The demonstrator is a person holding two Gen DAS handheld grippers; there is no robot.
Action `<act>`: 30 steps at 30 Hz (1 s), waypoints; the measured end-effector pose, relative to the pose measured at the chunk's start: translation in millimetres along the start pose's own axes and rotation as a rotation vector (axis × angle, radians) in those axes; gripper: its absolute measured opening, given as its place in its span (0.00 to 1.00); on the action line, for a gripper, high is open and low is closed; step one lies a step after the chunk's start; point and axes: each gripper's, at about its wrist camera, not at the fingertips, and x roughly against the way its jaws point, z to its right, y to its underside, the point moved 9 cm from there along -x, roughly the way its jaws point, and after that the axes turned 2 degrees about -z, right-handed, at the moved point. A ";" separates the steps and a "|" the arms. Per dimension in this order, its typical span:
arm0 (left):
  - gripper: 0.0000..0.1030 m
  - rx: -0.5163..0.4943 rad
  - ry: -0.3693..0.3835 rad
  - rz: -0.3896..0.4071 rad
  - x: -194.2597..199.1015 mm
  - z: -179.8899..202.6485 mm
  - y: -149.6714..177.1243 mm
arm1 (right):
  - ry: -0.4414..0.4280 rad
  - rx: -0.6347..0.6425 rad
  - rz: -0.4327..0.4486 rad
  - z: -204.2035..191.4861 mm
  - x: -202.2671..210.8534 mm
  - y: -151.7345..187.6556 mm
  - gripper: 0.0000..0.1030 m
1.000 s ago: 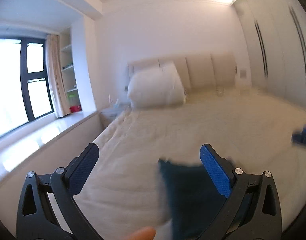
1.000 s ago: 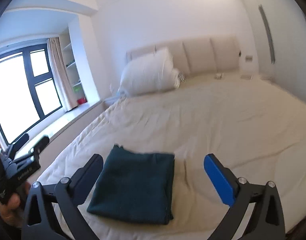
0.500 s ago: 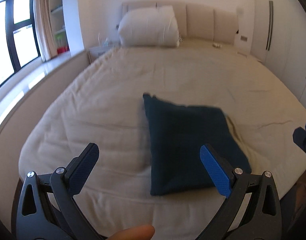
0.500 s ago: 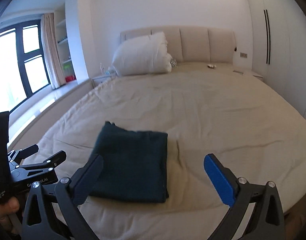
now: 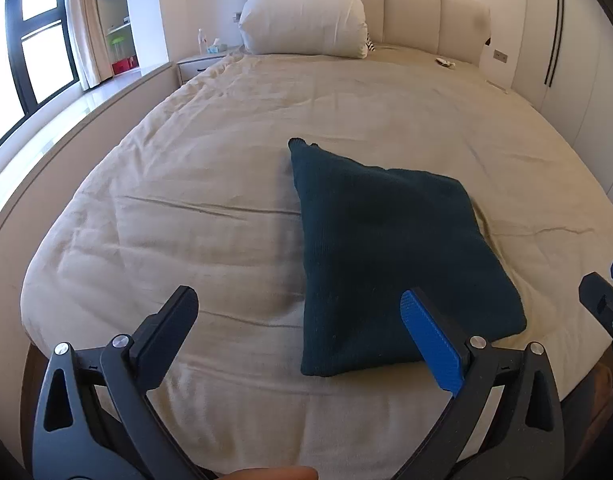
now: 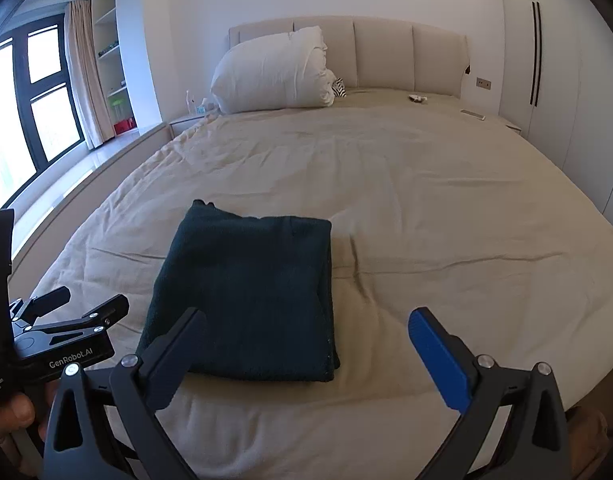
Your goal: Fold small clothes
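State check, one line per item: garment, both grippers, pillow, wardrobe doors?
Dark teal knit garment: folded into a flat rectangle, lying on the beige bedsheet, not held.
Left gripper: open, empty, above the bed's near edge.
Right gripper: open, empty, near the garment's front edge.
Large white pillow: propped against the padded beige headboard.
White wardrobe doors: closed.
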 end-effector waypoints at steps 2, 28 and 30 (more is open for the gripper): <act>1.00 -0.002 0.001 -0.001 -0.5 -1.3 -0.4 | 0.001 0.007 -0.007 -0.7 -1.8 1.2 1.00; 1.00 -0.003 -0.003 -0.012 -5.0 -6.1 0.0 | -0.006 0.016 -0.029 0.9 -3.7 5.3 1.00; 1.00 -0.003 -0.003 -0.012 -4.9 -6.1 0.1 | -0.008 0.015 -0.030 1.0 -3.9 6.1 1.00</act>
